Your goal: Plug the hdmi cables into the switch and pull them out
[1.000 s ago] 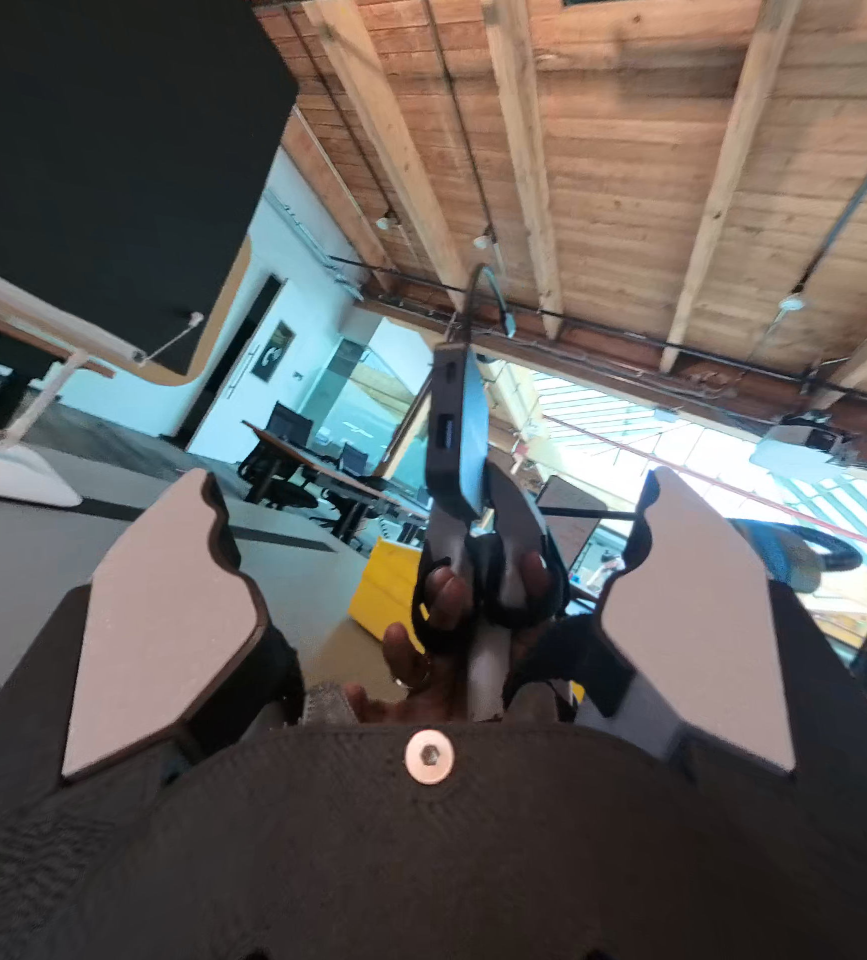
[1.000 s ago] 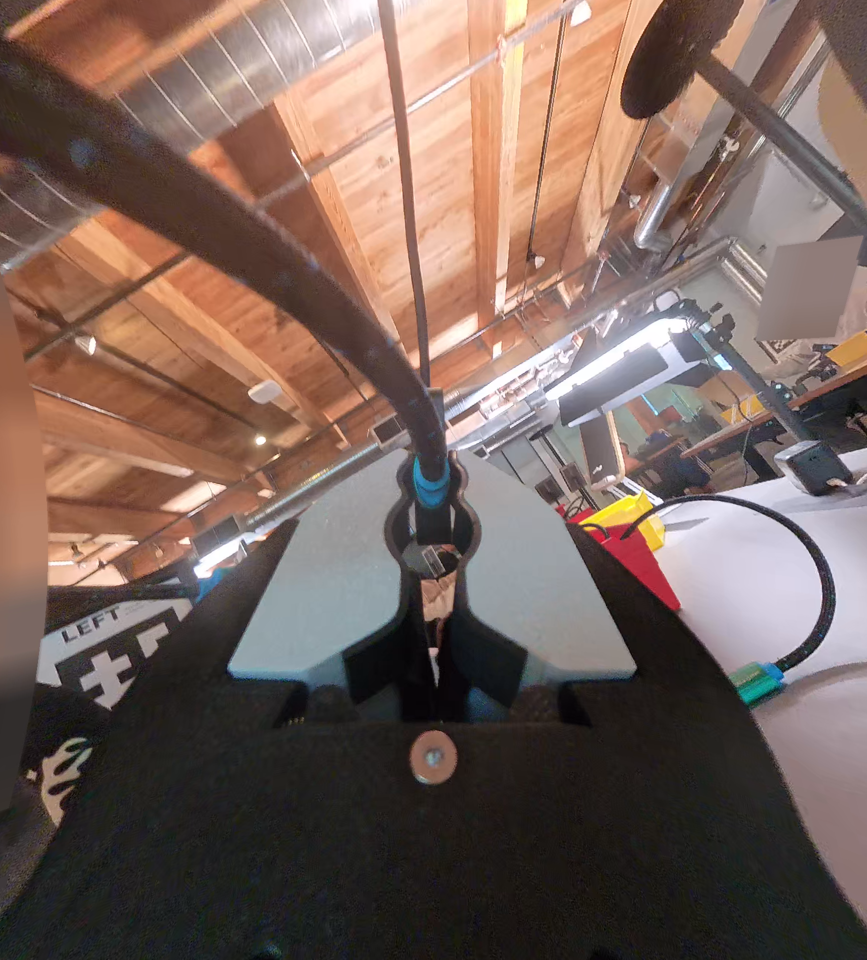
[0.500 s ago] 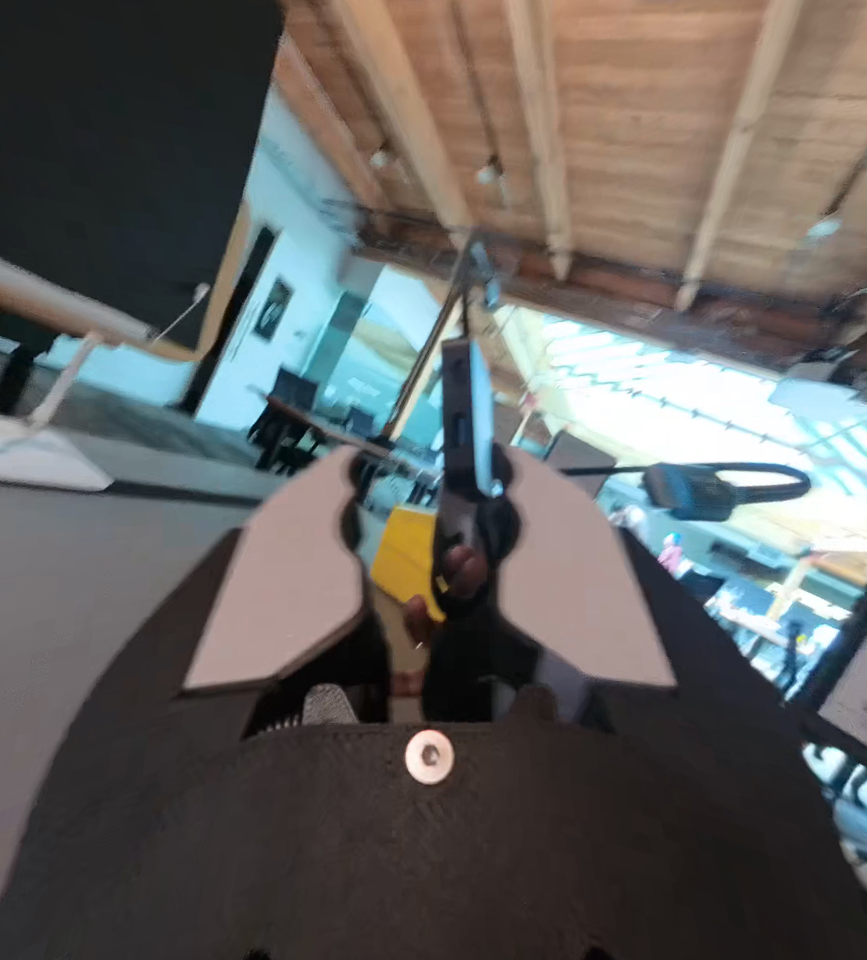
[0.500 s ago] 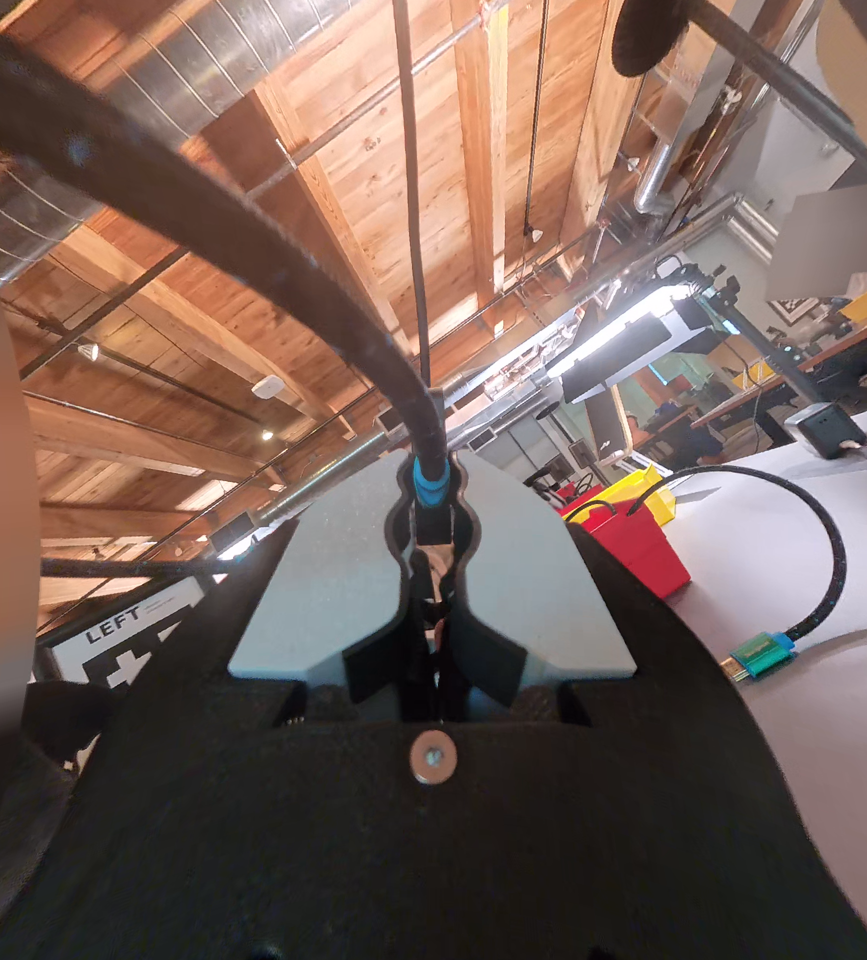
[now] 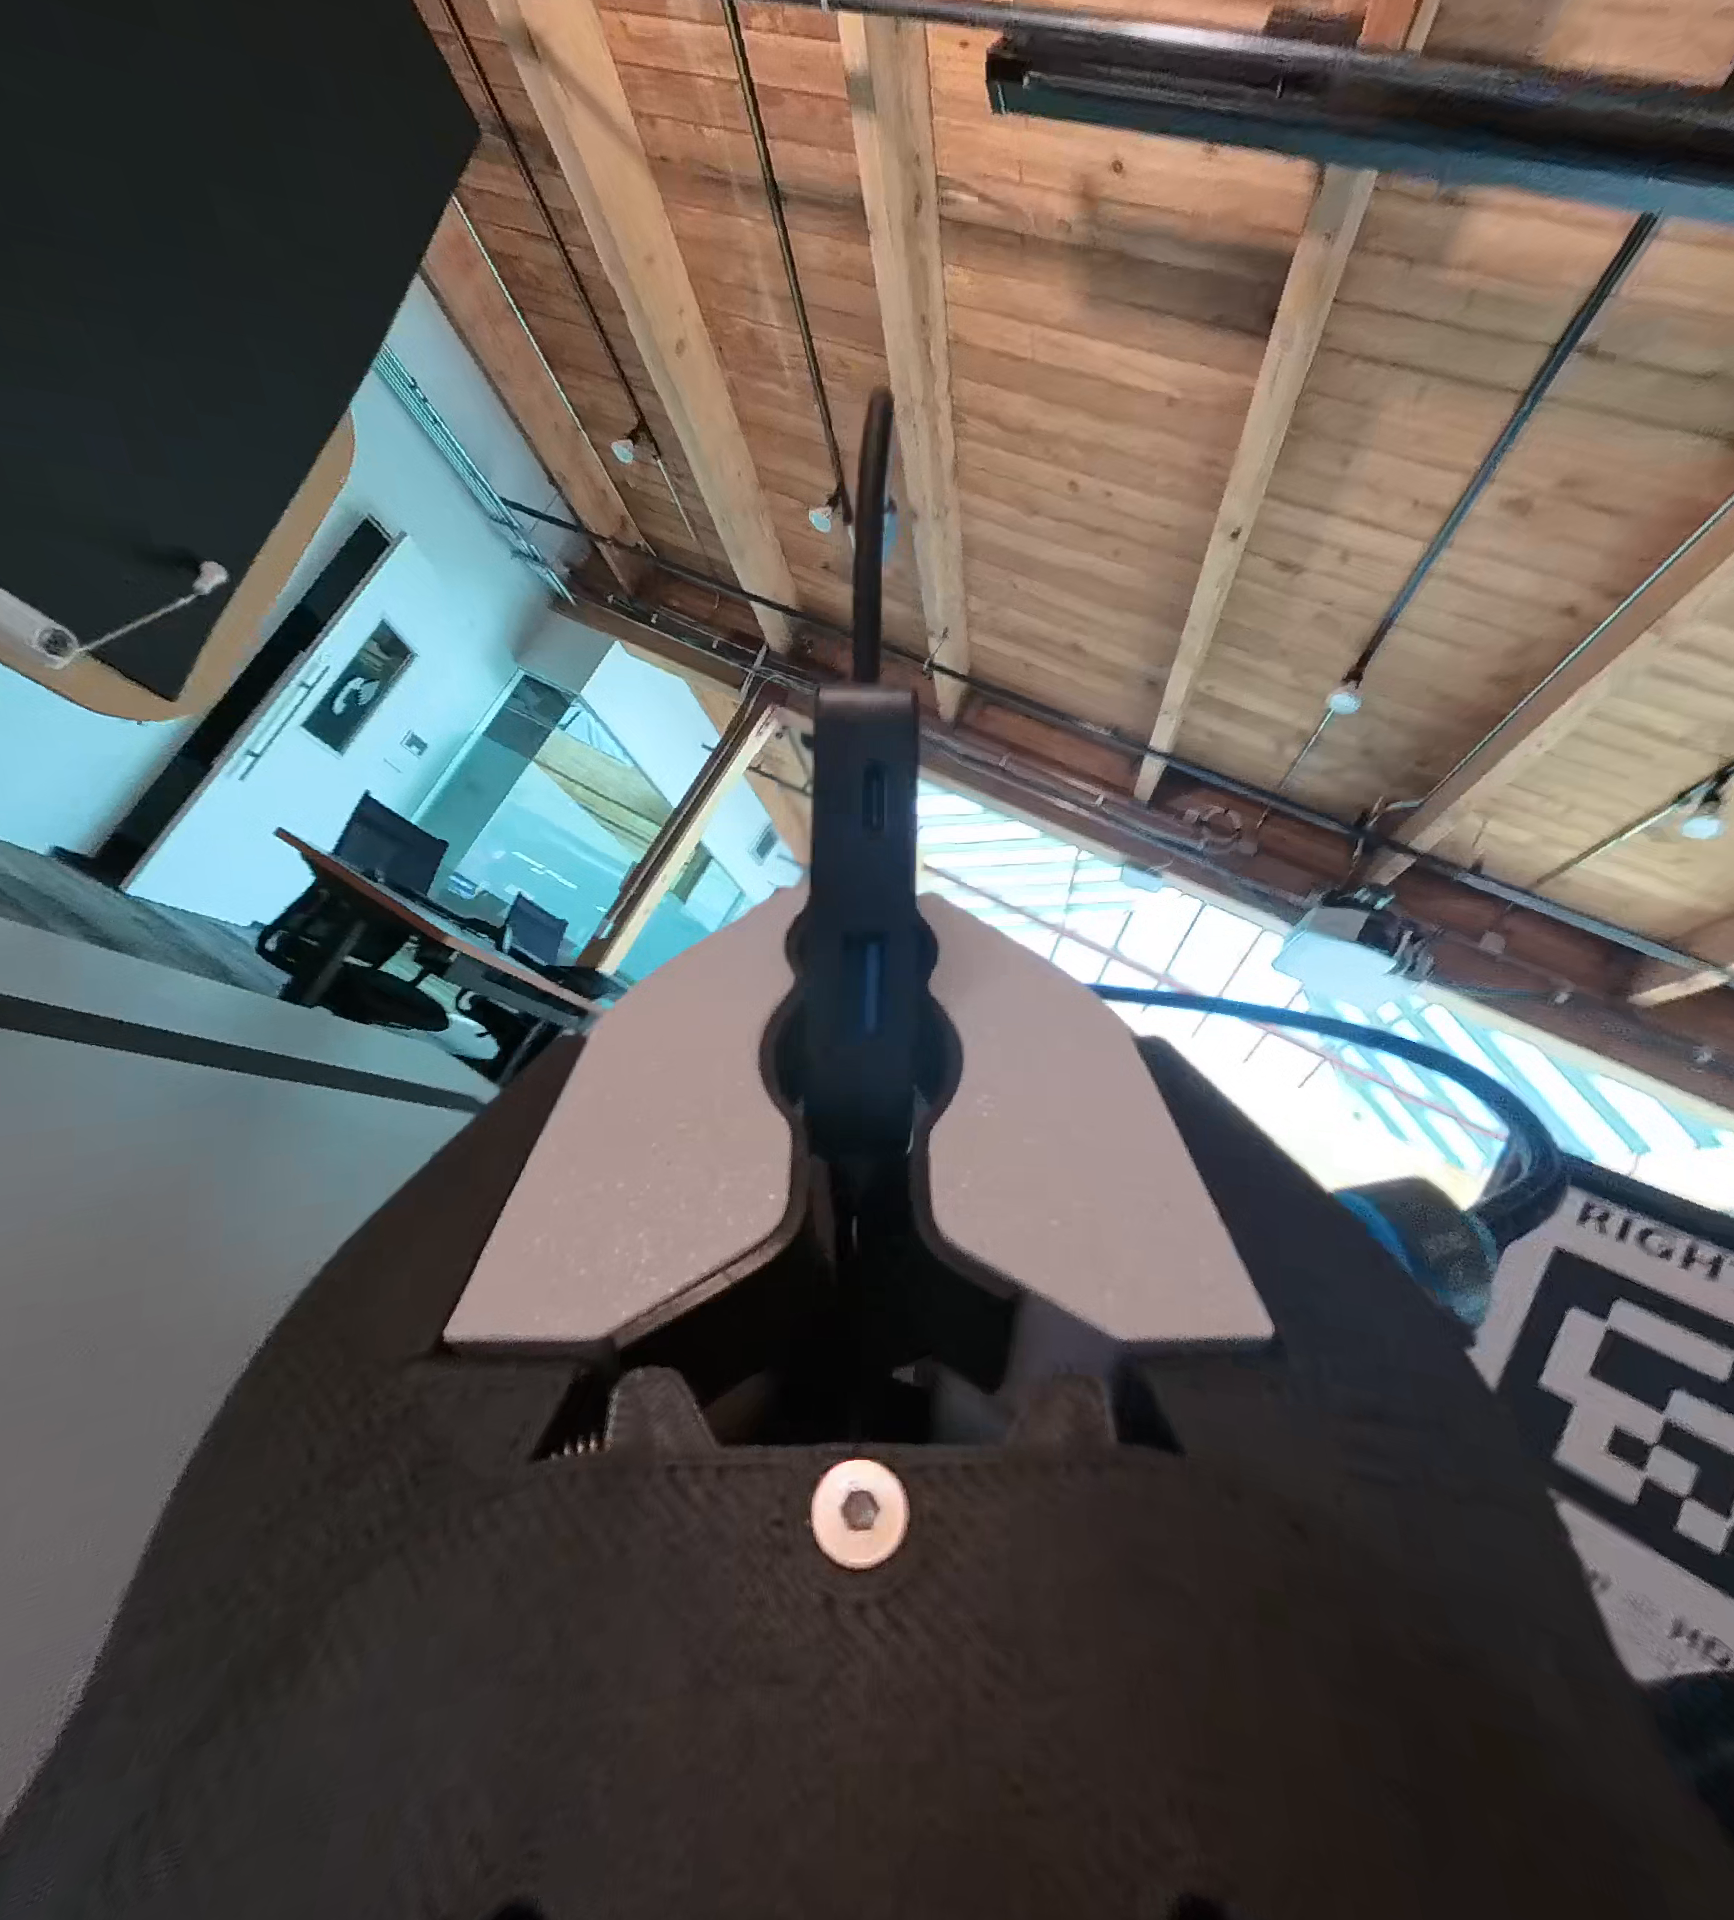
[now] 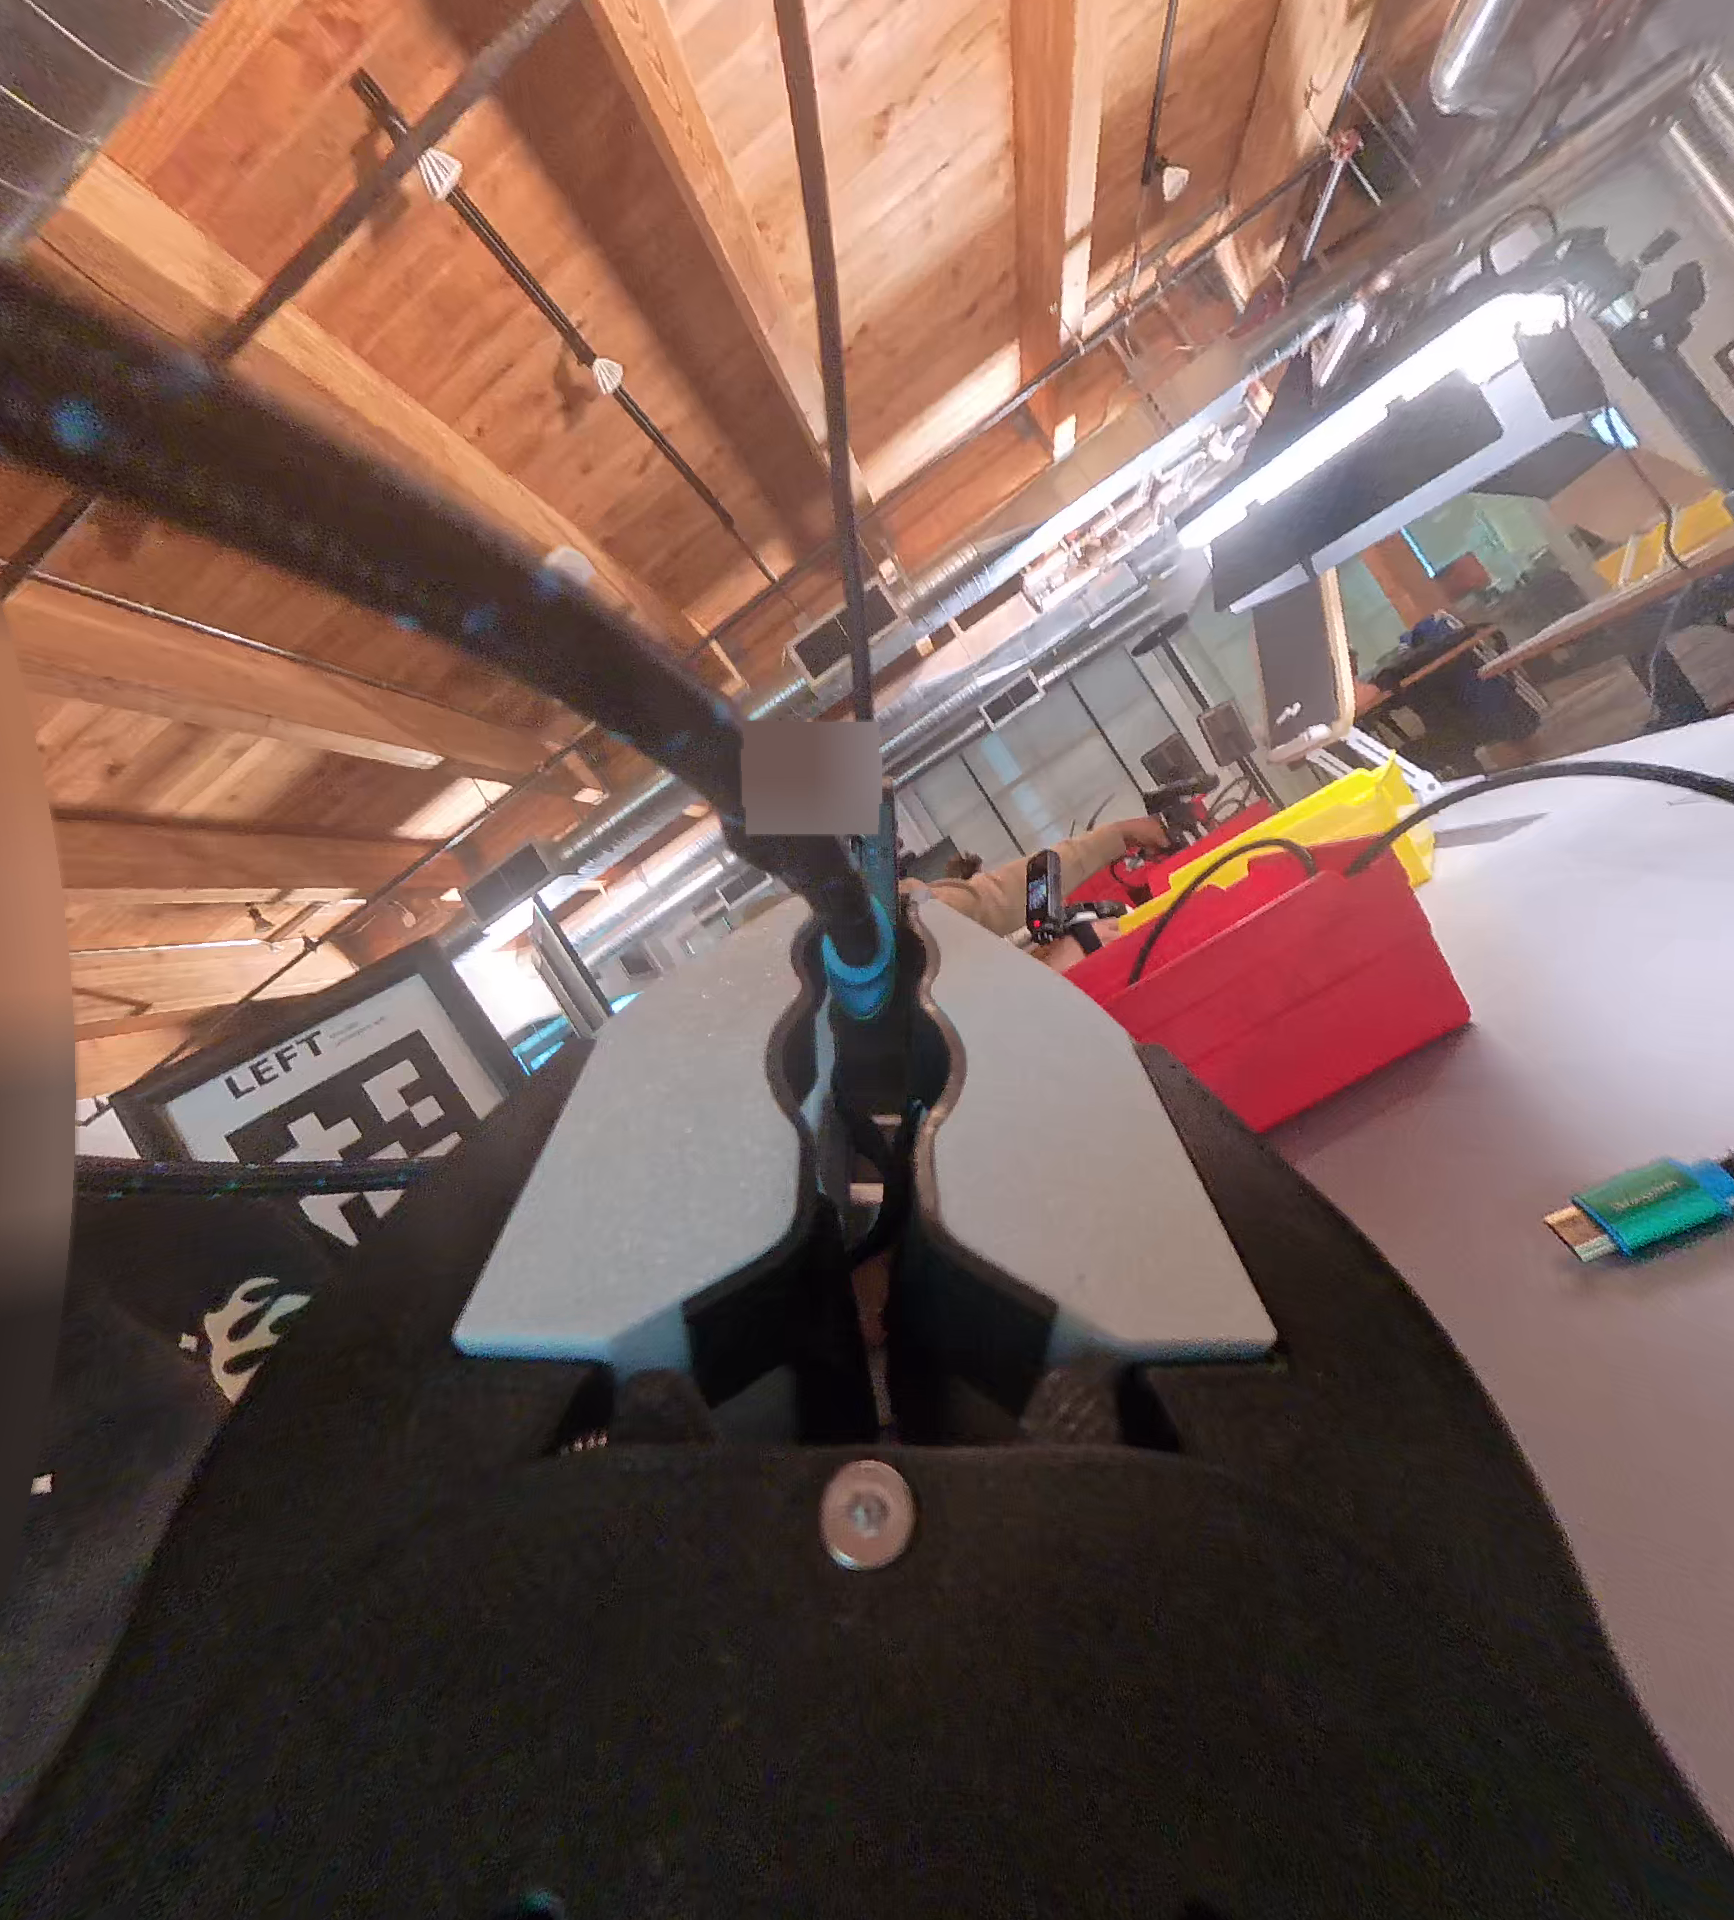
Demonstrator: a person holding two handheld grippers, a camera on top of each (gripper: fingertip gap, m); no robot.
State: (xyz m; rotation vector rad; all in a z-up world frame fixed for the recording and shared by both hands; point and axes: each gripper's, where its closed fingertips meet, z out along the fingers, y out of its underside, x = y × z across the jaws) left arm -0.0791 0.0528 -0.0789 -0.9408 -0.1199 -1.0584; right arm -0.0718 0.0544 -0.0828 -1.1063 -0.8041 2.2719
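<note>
My left gripper (image 5: 863,1003) is shut on the dark slim switch (image 5: 865,831), which stands upright between the pads with ports along its narrow edge. The switch's thin black lead (image 5: 871,520) rises from its top. My right gripper (image 6: 858,1003) is shut on the blue-collared plug (image 6: 858,971) of a braided black HDMI cable (image 6: 323,509) that arcs up and left. That plug also shows in the left wrist view (image 5: 1434,1236), low at the right beside the switch. A second HDMI cable with a green plug (image 6: 1652,1210) lies loose on the grey table (image 6: 1621,987) to the right.
A red bin (image 6: 1278,997) and a yellow bin (image 6: 1362,821) stand on the table behind the green plug. The right gripper's tag plate (image 5: 1673,1403) is close at the right in the left wrist view; the left gripper's tag plate (image 6: 343,1091) shows at the left in the right wrist view.
My left gripper went from wide open to shut on the switch. The hand that held the switch up is gone from view. My right gripper stayed shut on the blue-collared plug.
</note>
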